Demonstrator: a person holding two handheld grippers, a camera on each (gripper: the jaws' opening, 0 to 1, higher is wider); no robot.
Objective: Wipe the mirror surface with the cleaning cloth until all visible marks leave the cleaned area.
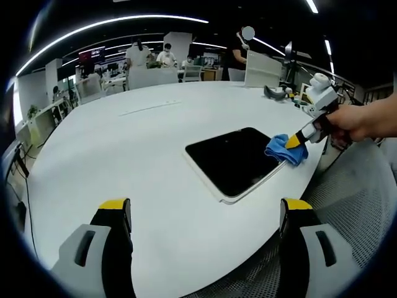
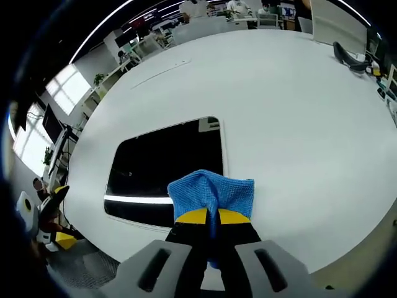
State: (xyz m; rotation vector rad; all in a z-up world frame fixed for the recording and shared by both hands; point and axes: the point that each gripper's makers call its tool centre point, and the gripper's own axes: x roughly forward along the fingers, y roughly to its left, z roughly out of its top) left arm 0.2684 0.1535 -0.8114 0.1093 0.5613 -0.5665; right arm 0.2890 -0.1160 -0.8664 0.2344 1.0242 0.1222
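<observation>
The right tongs (image 2: 211, 217) pinch the blue cleaning cloth (image 2: 214, 189) and press it onto the mirror (image 2: 164, 164) near the table (image 1: 136, 149) edge (probably mid-wipe). The left tongs (image 1: 205, 214) hover spread and empty, back from the mirror, keeping everything visible.

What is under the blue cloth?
The blue cloth, pinched by the right gripper, lies on the dark mirror near its edge. Any marks beneath the cloth are covered and cannot be seen.
</observation>
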